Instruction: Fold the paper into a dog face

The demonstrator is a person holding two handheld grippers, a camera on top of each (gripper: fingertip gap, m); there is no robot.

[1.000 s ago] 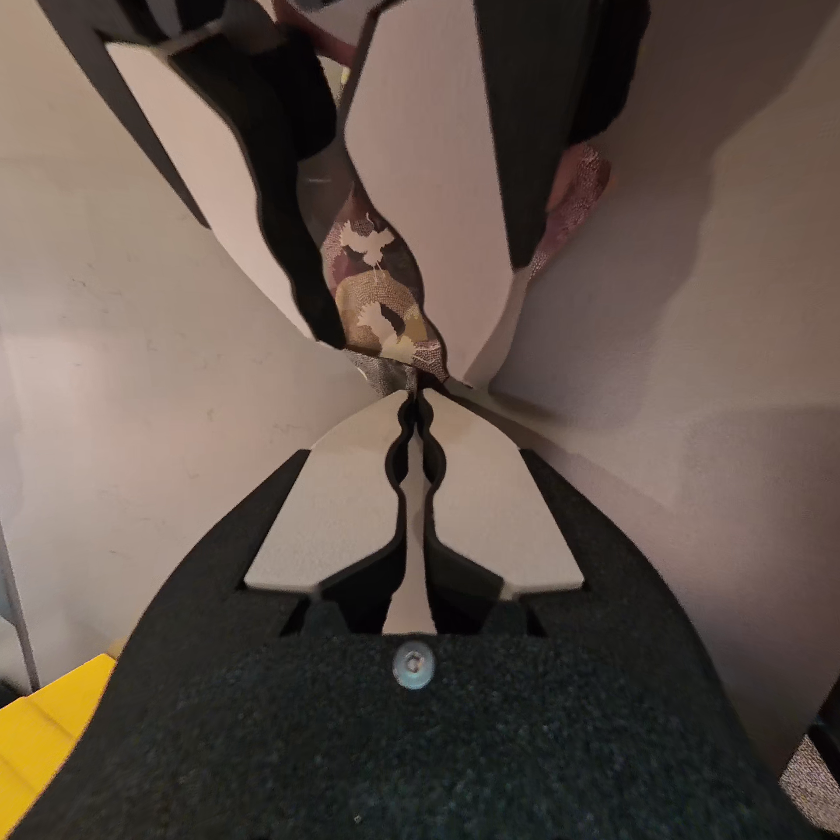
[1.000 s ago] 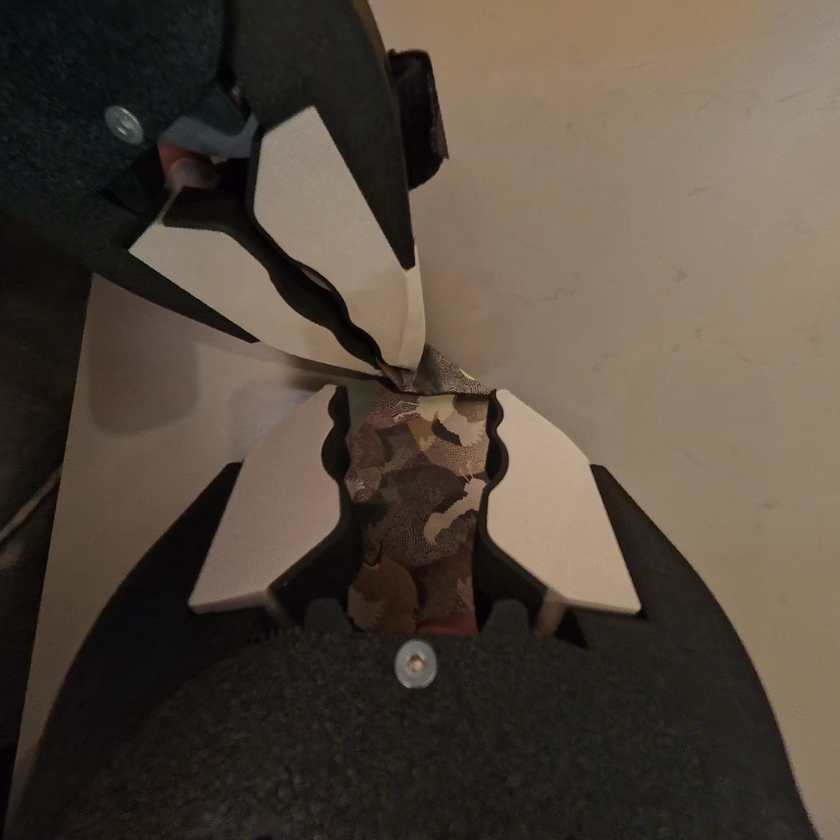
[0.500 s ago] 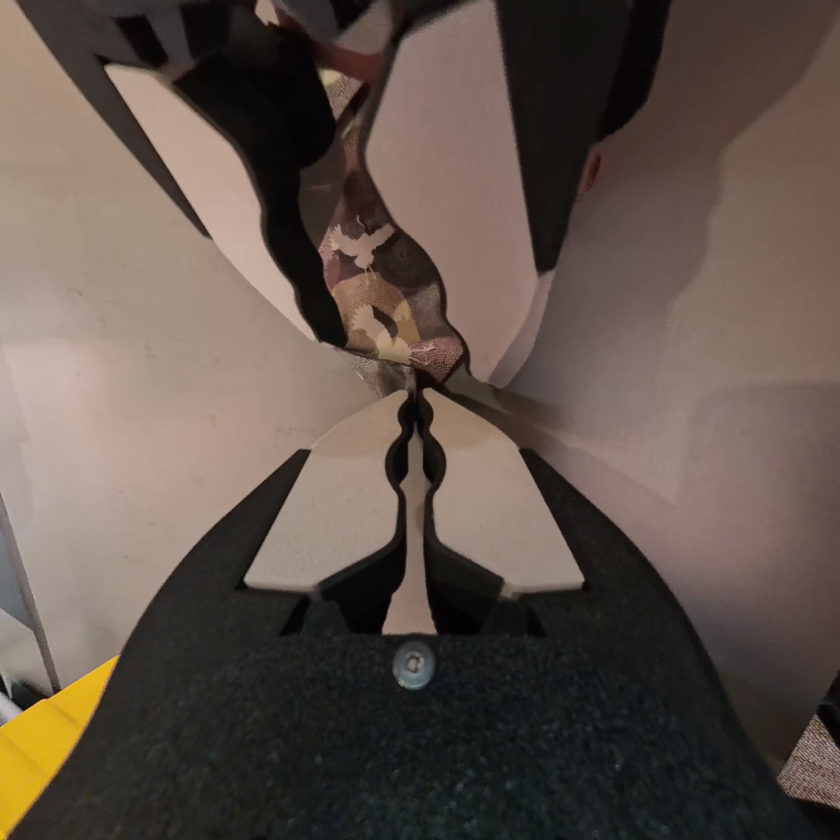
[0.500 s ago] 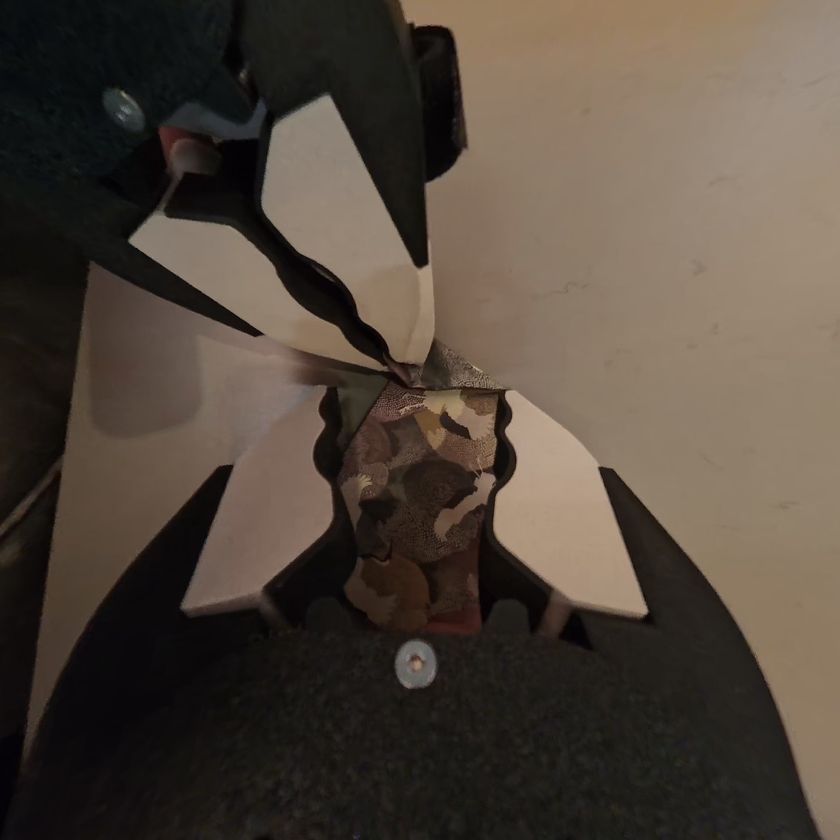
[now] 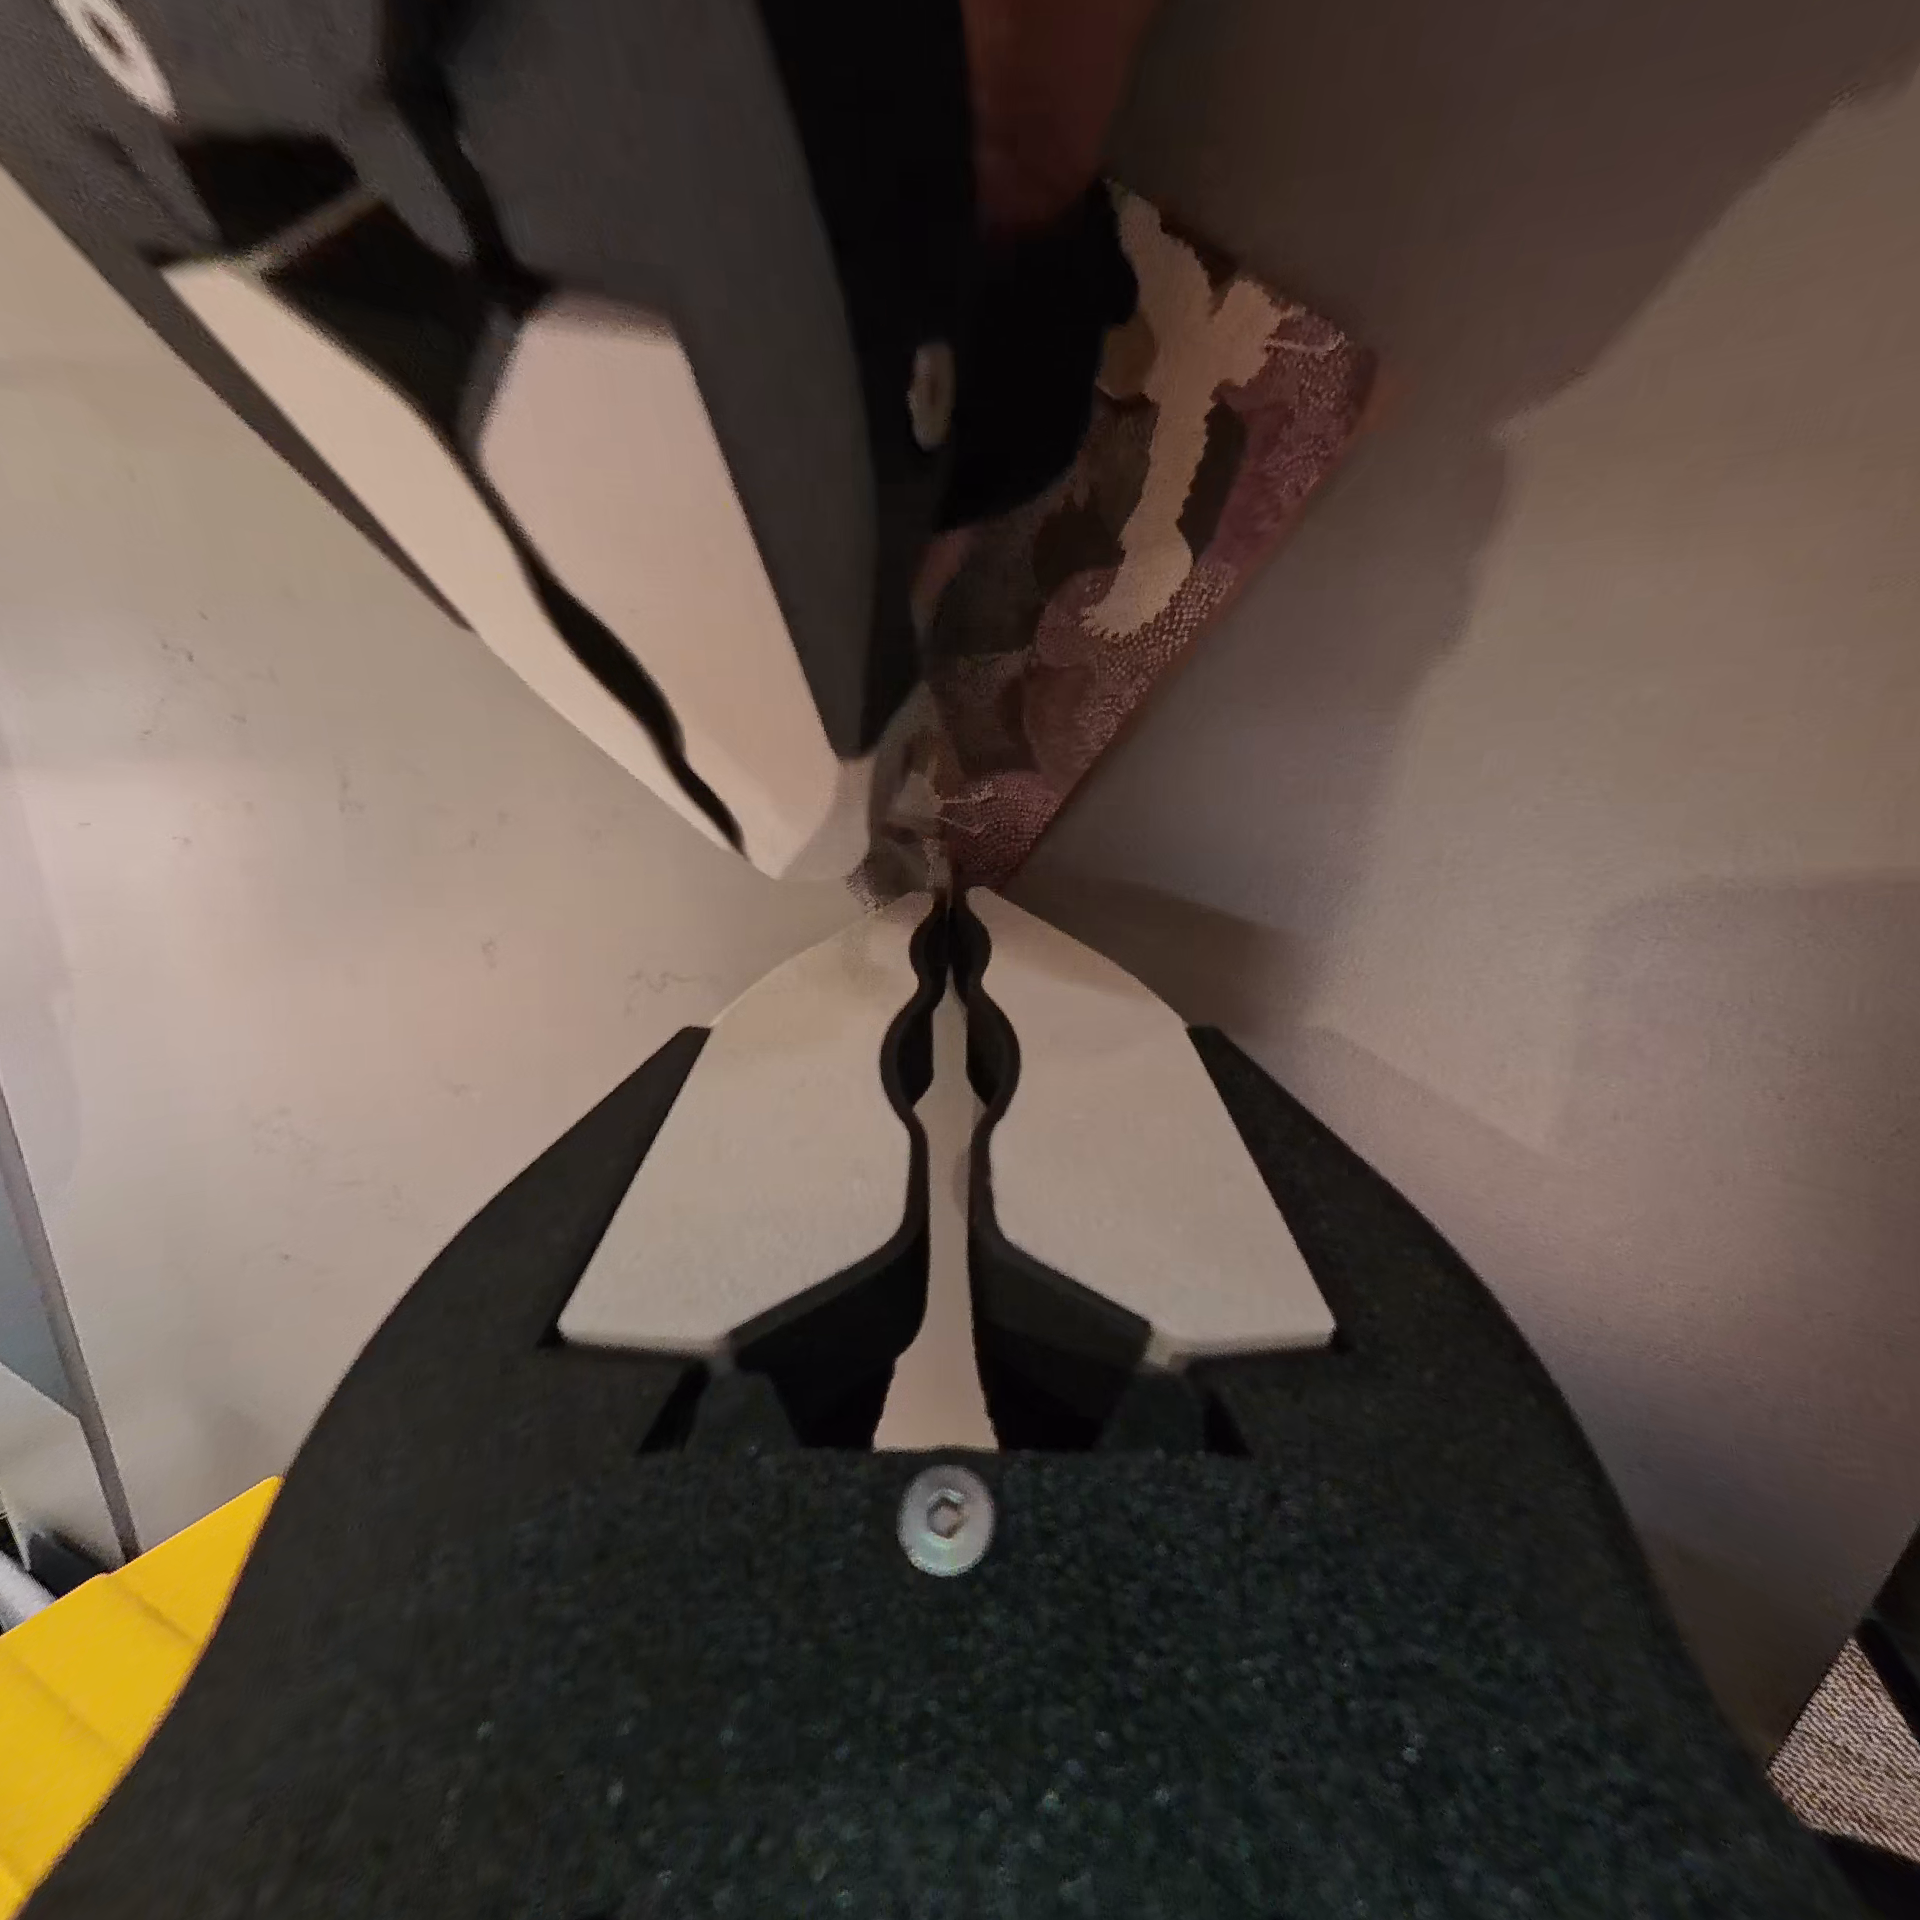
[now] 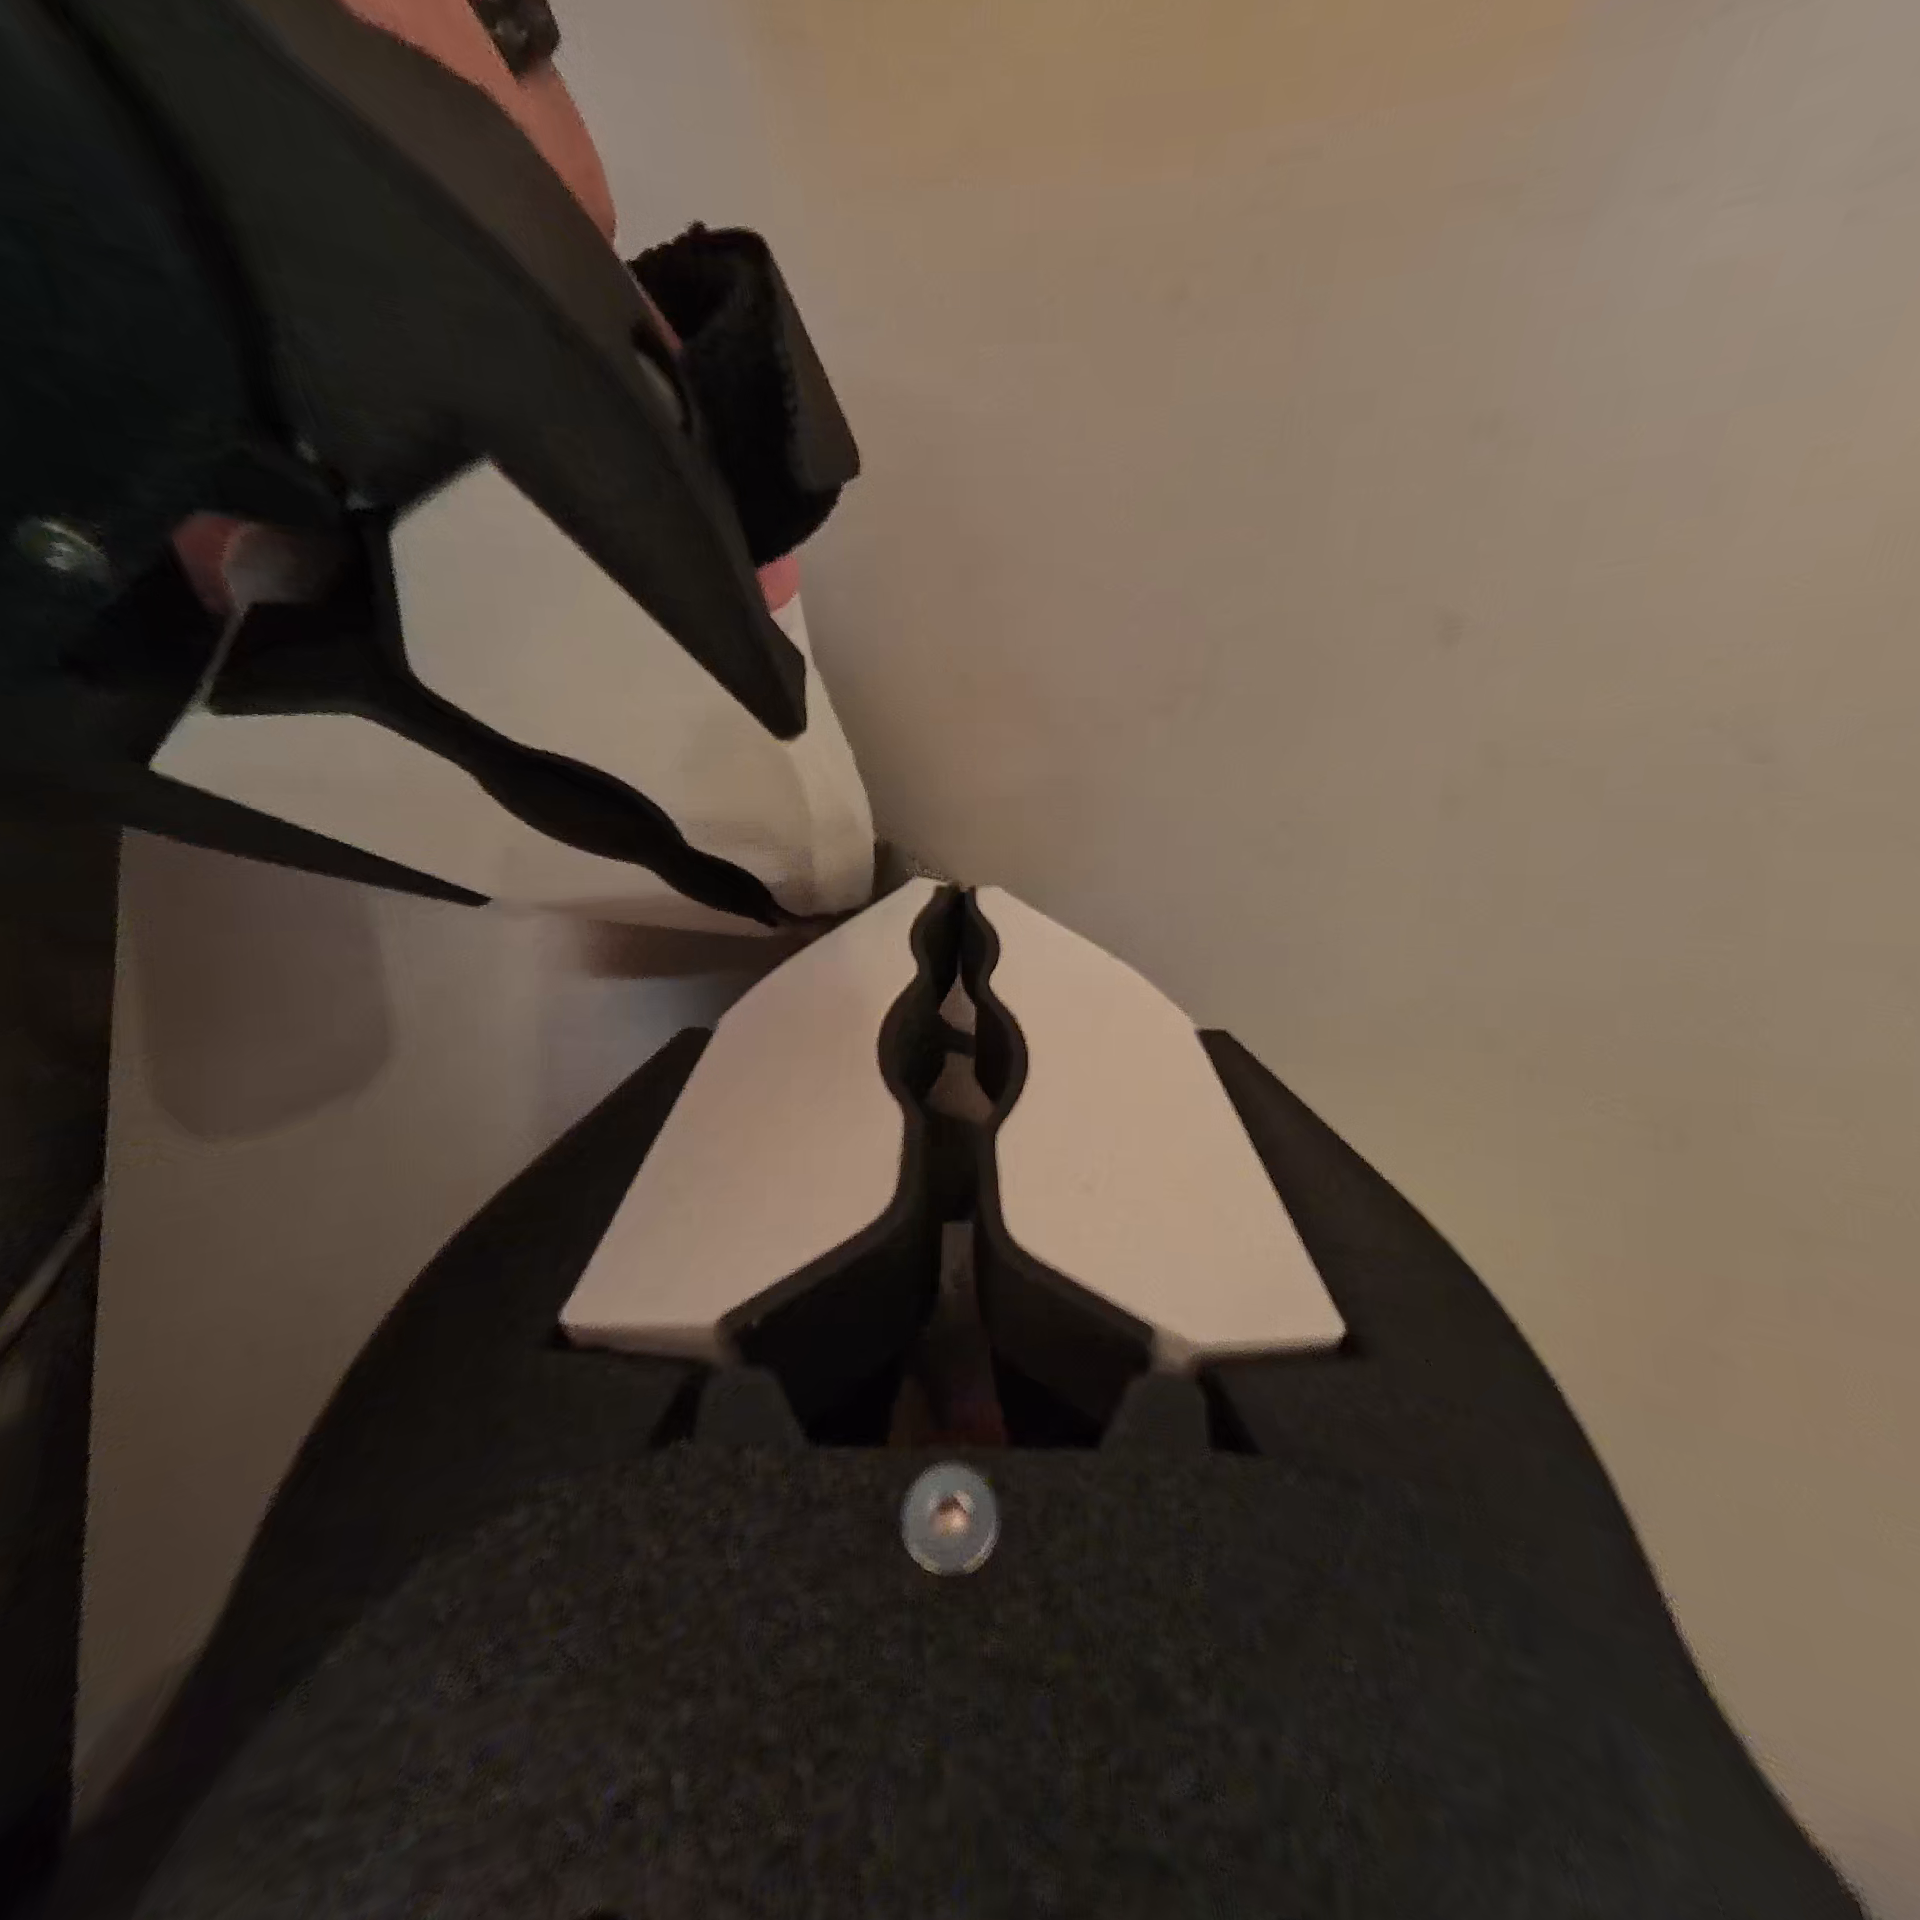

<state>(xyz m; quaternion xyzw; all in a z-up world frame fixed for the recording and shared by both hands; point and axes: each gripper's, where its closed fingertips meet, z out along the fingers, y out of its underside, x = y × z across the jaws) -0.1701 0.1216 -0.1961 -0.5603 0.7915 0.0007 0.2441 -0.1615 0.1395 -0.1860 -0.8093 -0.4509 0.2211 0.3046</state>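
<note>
Since the earlier frames the right hand-held gripper has gone from spread wide over the paper to pressed together, and in the left wrist view it now leans in from 11 o'clock rather than from 12; the left hand-held gripper holds the same pinch it had before.

Left hand-held gripper: fingers closed at the tips, pinching the lowest corner of the paper right at the centre of its view; the paper rises from that pinch toward 1 o'clock as a long patterned sheet in purple, brown and cream, its far end partly hidden behind the dark body of the right hand-held gripper; the white tips of the two tools almost touch there.

Right hand-held gripper: fingers shut, with only a thin dark sliver of the paper showing in the slot between them, so it appears to be clamping the sheet, though little of it can be made out; the left hand-held gripper enters from 10 o'clock, its tips meeting the right one's tips at the centre.

Beneath both lies the pale counter, shaded toward 3 o'clock in the left wrist view; the counter fills the 1 to 4 o'clock side of the right wrist view; a yellow object sits at 8 o'clock in the left wrist view.
</note>
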